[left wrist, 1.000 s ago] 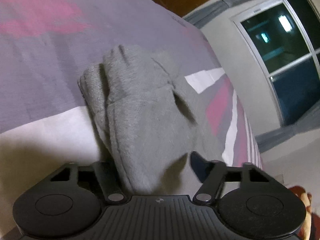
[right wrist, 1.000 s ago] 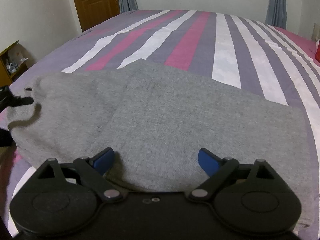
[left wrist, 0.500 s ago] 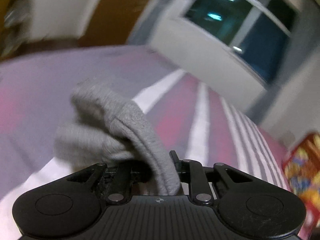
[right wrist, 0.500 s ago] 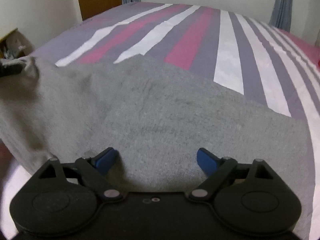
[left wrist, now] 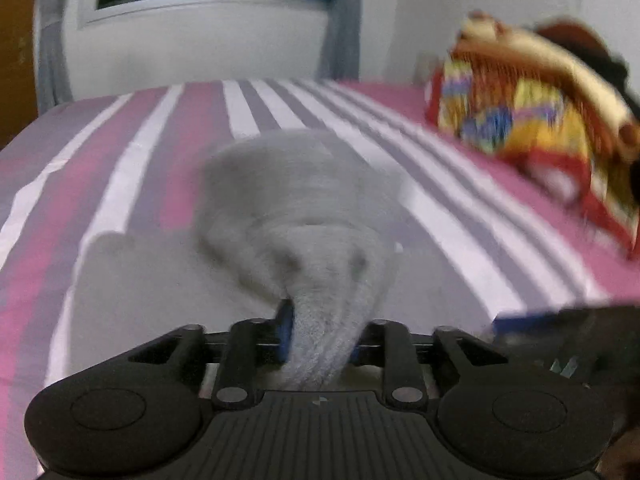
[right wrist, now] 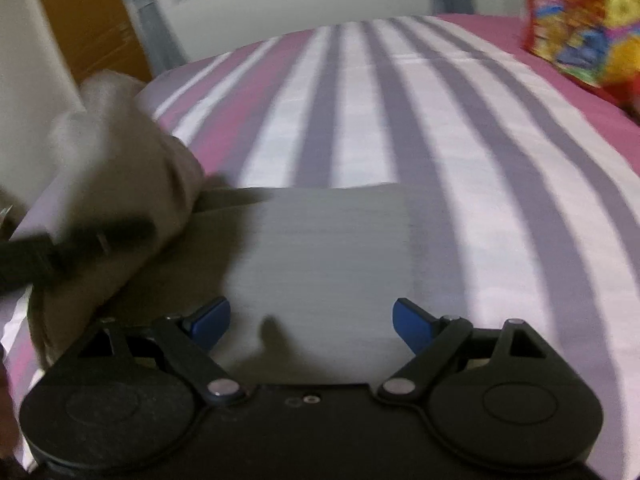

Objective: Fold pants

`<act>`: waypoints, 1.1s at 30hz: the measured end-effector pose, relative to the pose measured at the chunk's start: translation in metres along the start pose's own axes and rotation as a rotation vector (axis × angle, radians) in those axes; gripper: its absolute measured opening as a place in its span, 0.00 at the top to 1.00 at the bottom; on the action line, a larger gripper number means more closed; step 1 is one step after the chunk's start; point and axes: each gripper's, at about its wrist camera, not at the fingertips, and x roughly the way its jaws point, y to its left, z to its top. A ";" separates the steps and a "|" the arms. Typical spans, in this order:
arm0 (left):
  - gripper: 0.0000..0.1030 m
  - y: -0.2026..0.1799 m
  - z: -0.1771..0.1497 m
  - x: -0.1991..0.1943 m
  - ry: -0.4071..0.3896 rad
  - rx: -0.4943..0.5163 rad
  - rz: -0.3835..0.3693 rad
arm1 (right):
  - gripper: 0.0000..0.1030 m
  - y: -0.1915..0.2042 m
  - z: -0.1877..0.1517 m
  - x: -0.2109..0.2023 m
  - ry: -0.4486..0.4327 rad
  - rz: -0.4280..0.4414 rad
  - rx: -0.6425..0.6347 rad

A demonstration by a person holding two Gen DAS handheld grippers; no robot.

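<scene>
The grey pants (left wrist: 296,208) lie on the striped bed. My left gripper (left wrist: 320,336) is shut on a bunched edge of the pants and holds it lifted, the cloth trailing away over the flat part. In the right wrist view the flat grey pants (right wrist: 320,252) lie in front of my right gripper (right wrist: 310,322), which is open and empty just above them. The lifted fold (right wrist: 120,152) and the left gripper (right wrist: 60,248) show at the left, blurred.
The bed sheet (right wrist: 460,128) has pink, white and purple stripes. A bright multicoloured blanket (left wrist: 532,120) lies on the bed at the right, also in the right wrist view (right wrist: 580,28). A window and curtains stand behind the bed; a wooden door (right wrist: 92,36) is at the left.
My left gripper closed on the pants' edge, lifted it and swung it over the flat part toward the right gripper. The right gripper stayed open and tilted to look further across the bed.
</scene>
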 end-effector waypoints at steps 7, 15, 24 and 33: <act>0.50 -0.023 0.005 -0.029 -0.007 0.011 -0.049 | 0.12 -0.031 -0.002 -0.010 0.000 0.112 0.134; 0.40 0.058 -0.026 -0.064 -0.008 -0.170 0.111 | 0.09 -0.022 0.004 0.016 0.053 0.304 0.281; 0.39 0.096 -0.070 -0.039 0.057 -0.320 0.125 | 0.47 -0.008 0.018 0.051 0.039 0.308 0.351; 0.39 0.091 -0.061 -0.049 0.009 -0.301 0.092 | 0.57 0.019 0.003 -0.035 -0.200 0.258 0.118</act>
